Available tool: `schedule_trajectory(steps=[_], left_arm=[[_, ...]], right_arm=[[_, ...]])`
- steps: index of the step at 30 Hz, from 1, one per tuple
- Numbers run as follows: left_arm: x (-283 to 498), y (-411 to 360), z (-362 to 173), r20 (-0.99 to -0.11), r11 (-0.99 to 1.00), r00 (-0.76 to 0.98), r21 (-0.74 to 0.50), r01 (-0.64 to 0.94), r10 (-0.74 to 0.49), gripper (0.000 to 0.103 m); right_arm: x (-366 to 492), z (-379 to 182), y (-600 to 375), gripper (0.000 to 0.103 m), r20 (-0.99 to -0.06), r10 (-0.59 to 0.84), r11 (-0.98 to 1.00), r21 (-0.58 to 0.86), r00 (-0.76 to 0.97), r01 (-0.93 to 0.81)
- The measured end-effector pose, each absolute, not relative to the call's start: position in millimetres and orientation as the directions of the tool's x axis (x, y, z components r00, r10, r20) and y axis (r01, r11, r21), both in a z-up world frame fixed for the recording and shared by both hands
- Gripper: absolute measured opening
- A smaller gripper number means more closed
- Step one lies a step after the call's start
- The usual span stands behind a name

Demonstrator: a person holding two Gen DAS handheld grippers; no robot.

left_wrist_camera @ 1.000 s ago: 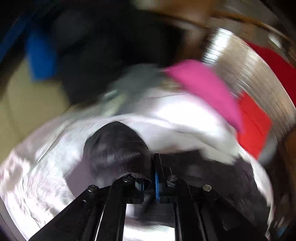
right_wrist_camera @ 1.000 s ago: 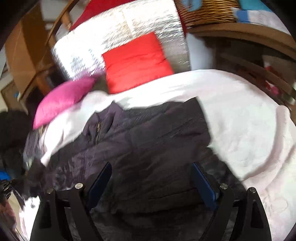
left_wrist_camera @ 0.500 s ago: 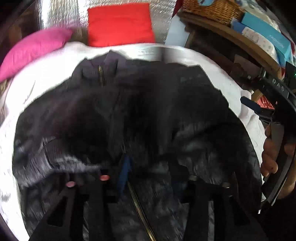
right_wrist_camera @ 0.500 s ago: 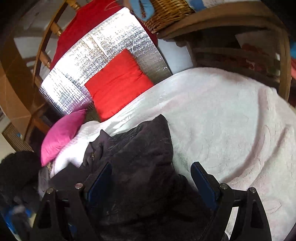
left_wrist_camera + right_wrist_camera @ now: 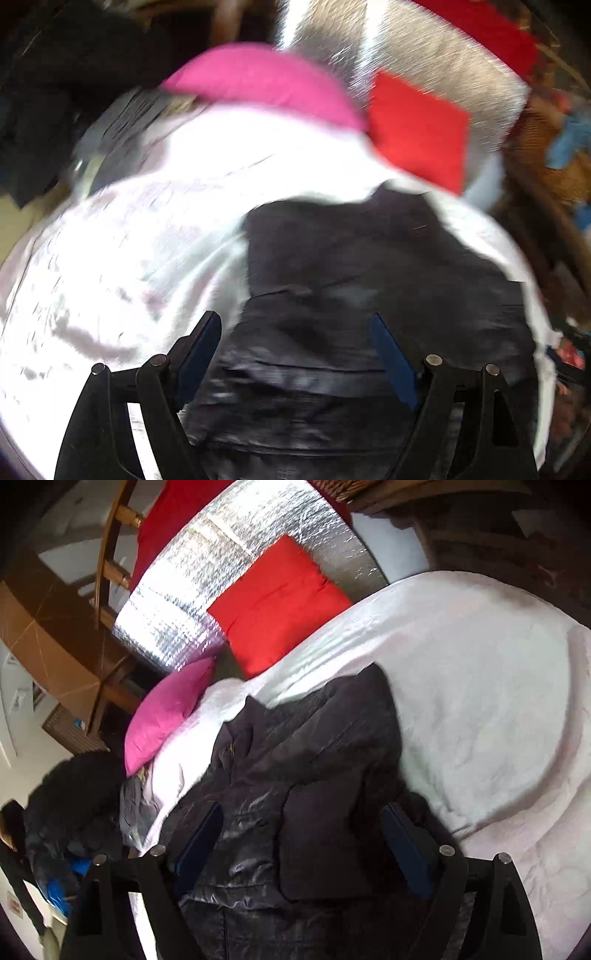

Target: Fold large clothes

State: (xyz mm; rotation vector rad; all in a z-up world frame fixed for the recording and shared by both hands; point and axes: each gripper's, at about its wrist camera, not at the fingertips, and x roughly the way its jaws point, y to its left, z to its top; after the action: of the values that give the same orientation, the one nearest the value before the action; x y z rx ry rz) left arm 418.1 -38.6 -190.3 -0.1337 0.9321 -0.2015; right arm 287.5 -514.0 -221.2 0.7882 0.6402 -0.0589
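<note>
A dark padded jacket (image 5: 306,775) lies on a white bedspread (image 5: 480,686), with both sides folded in over the middle and the collar toward the pillows. It also shows in the blurred left wrist view (image 5: 369,280). My left gripper (image 5: 295,354) is open and empty above the jacket's near left edge. My right gripper (image 5: 303,845) is open and empty above the jacket's near end.
A red pillow (image 5: 277,602) and a pink pillow (image 5: 166,712) lie against a silver foil panel (image 5: 221,561) at the bed's head. A pile of dark clothes (image 5: 70,805) sits off the bed's left side. Wooden furniture (image 5: 461,502) stands at the far right.
My left gripper was shut on jacket fabric, carried it over the jacket, let go and is now open and swinging back left. The jacket's left side now lies folded in.
</note>
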Motion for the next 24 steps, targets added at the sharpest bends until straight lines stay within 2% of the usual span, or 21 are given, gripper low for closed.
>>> schedule_trajectory(steps=[3, 5, 9, 10, 11, 12, 14, 17, 20, 24], left_arm=[[427, -34, -209, -0.820, 0.984, 0.545, -0.155, 0.085, -0.177, 0.078], [431, -38, -217, -0.835, 0.983, 0.518, -0.159, 0.095, -0.185, 0.076], [430, -50, -236, -0.864, 0.983, 0.470, -0.140, 0.118, -0.180, 0.073], [429, -52, -239, -0.869, 0.984, 0.464, -0.128, 0.122, -0.170, 0.073], [426, -55, -240, -0.870, 0.986, 0.467, -0.113, 0.125, -0.159, 0.073], [431, -55, -245, -0.869, 0.987, 0.472, -0.096, 0.130, -0.147, 0.073], [430, -59, -244, -0.865, 0.988, 0.485, -0.064, 0.139, -0.125, 0.073], [430, -62, -242, -0.860, 0.990, 0.498, -0.053, 0.131, -0.112, 0.073], [430, -69, -227, -0.833, 0.989, 0.543, -0.034, 0.143, -0.107, 0.073], [433, -82, -228, -0.817, 0.986, 0.574, 0.045, 0.158, -0.055, 0.073]], right_arm=[[290, -233, -525, 0.065, -0.552, 0.228, 0.659, 0.694, 0.802, 0.290], [296, -244, -525, 0.060, -0.570, 0.251, 0.650, 0.698, 0.783, 0.300], [319, -259, -519, 0.059, -0.619, 0.212, 0.690, 0.643, 0.756, 0.333], [324, -262, -517, 0.055, -0.633, 0.209, 0.702, 0.628, 0.746, 0.336], [326, -264, -515, 0.036, -0.650, 0.196, 0.719, 0.605, 0.734, 0.343], [327, -264, -511, 0.023, -0.672, 0.177, 0.743, 0.570, 0.719, 0.350], [327, -258, -504, 0.012, -0.679, 0.170, 0.770, 0.544, 0.714, 0.333], [313, -228, -488, 0.010, -0.650, 0.076, 0.838, 0.452, 0.756, 0.305], [302, -195, -468, 0.010, -0.563, -0.050, 0.895, 0.342, 0.825, 0.288], [316, -201, -470, 0.010, -0.522, -0.142, 0.900, 0.286, 0.841, 0.330]])
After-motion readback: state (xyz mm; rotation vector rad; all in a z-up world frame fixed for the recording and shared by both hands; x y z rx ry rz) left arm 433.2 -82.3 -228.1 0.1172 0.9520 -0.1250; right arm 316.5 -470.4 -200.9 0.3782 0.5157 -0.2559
